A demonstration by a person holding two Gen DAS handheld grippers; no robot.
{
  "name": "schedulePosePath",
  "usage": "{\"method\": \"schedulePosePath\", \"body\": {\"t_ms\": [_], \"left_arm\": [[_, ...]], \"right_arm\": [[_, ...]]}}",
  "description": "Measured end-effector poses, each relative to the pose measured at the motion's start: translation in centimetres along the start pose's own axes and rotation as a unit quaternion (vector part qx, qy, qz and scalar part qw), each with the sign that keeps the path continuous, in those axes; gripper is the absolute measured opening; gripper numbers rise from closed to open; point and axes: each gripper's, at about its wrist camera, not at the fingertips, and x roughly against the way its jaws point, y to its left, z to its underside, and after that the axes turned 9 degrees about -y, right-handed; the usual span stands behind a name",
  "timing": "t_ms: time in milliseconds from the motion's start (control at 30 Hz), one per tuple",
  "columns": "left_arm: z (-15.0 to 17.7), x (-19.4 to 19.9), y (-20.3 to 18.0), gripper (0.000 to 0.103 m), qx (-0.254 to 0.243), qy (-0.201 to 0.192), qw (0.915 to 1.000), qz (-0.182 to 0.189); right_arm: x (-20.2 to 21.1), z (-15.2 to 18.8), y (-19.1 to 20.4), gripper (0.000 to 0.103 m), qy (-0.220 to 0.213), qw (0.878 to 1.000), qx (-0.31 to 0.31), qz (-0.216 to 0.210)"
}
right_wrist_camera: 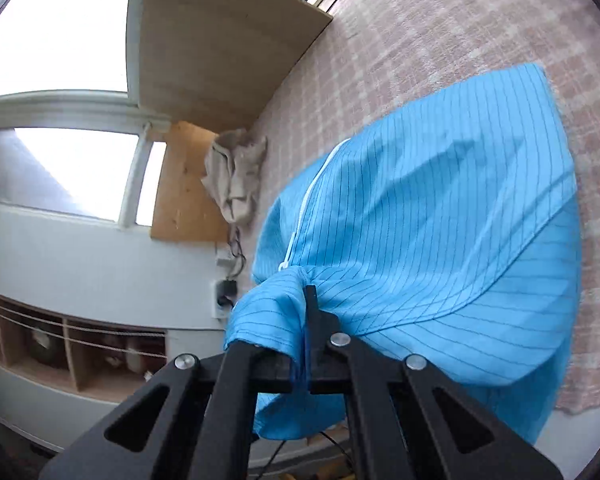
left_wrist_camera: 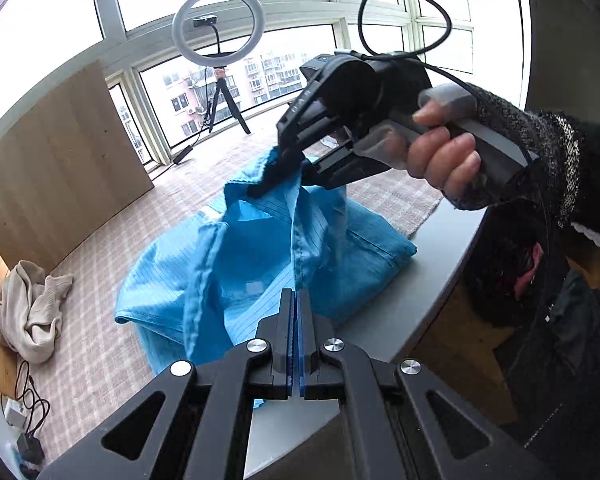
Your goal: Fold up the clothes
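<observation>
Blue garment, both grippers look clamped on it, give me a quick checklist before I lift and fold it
1. Left gripper shut on the blue garment: ok, fabric sits between its pads.
2. Right gripper shut on the garment: ok, cloth bunches over its fingers.
3. Garment spread flat: not ok, it is bunched and hanging.
4. Beige garment out of the way: ok, it lies apart on the plaid cloth.
5. Which edges are gripped: cannot tell.

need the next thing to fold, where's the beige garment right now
The beige garment lies crumpled at the far left of the left wrist view, on the checked cloth's edge, apart from the blue garment.
</observation>
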Motion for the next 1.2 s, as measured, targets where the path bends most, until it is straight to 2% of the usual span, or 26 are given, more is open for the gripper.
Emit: {"method": "schedulePosePath", "body": {"t_ms": [100, 233, 267, 333, 367, 467, 500, 567, 633, 700, 767, 833, 967, 1033, 1100, 1133, 1167, 1200], "left_arm": [[1.3, -2.1, -2.2, 0.0, 0.002, 0.008, 1.0, 0.004], [2.8, -5.2, -4.8, 0.0, -0.01, 0.04, 0.9991, -0.012], [2.8, -5.1, -4.9, 0.003, -0.001, 0.051, 0.9987, -0.006], [3.0, -4.9, -5.2, 0.005, 0.017, 0.074, 0.9971, 0.006], [2.9, -4.3, -5.1, 0.005, 0.028, 0.078, 0.9965, 0.01], [1.3, -0.7, -3.7, 0.01, 0.048, 0.062, 0.9969, -0.001], [0.7, 0.3, -3.2, 0.021, 0.045, 0.054, 0.9975, -0.01], [-0.4, 1.2, -2.0, 0.032, 0.045, 0.048, 0.9975, -0.024], [-1.5, 1.1, -0.6, 0.032, 0.045, 0.048, 0.9971, -0.038], [-1.9, 0.0, -0.1, 0.029, 0.031, 0.056, 0.9971, -0.043], [-2.1, -1.3, 0.3, 0.03, 0.014, 0.064, 0.9971, -0.038], [-2.2, -2.5, -0.2, 0.032, -0.01, 0.074, 0.997, -0.02], [-2.0, -5.0, -1.5, 0.033, -0.056, 0.095, 0.9936, 0.025], [-1.6, -6.1, -1.8, 0.033, -0.057, 0.107, 0.9917, 0.043], [-1.3, -7.1, -1.9, 0.033, -0.05, 0.117, 0.99, 0.062], [-1.1, -7.4, -1.9, 0.032, -0.045, 0.121, 0.9894, 0.067], [-0.9, -7.8, -2.0, 0.021, -0.041, 0.125, 0.9888, 0.071], [-0.8, -8.1, -1.9, 0.002, -0.034, 0.128, 0.9887, 0.07]], "right_arm": [[0.5, 0.3, -2.3, 0.002, -0.032, 0.996, -0.066, -0.051], [-1.5, 0.3, -6.2, 0.002, -0.031, 0.976, -0.165, -0.136], [-1.6, 0.4, -7.0, 0.002, -0.033, 0.975, -0.177, -0.13], [-1.6, 0.1, -7.2, 0.002, -0.024, 0.98, -0.16, -0.112], [-1.3, 0.1, -6.8, 0.003, -0.014, 0.984, -0.141, -0.104], [-0.3, -0.4, -4.2, 0.007, 0.007, 0.998, -0.056, -0.032], [0.1, -0.6, -3.3, 0.011, 0.014, 1.0, -0.028, -0.008], [0.9, -0.9, -1.9, 0.015, 0.019, 0.999, 0.019, 0.041], [1.4, -0.9, 0.1, 0.026, 0.027, 0.994, 0.064, 0.084], [1.1, -0.4, 2.4, 0.033, 0.044, 0.984, 0.113, 0.133], [0.7, 0.3, 3.8, 0.033, 0.069, 0.975, 0.144, 0.154], [-0.3, 1.0, 4.8, 0.04, 0.103, 0.967, 0.164, 0.164], [-2.0, 2.5, 4.0, 0.041, 0.153, 0.945, 0.198, 0.211], [-3.1, 2.7, 2.8, 0.041, 0.168, 0.934, 0.206, 0.238], [-4.1, 2.6, 0.9, 0.04, 0.188, 0.94, 0.169, 0.23], [-4.5, 2.6, -0.1, 0.037, 0.198, 0.942, 0.15, 0.226], [-4.6, 2.6, -1.0, 0.03, 0.196, 0.947, 0.132, 0.216], [-4.5, 2.6, -1.6, 0.017, 0.193, 0.953, 0.12, 0.202]]}}
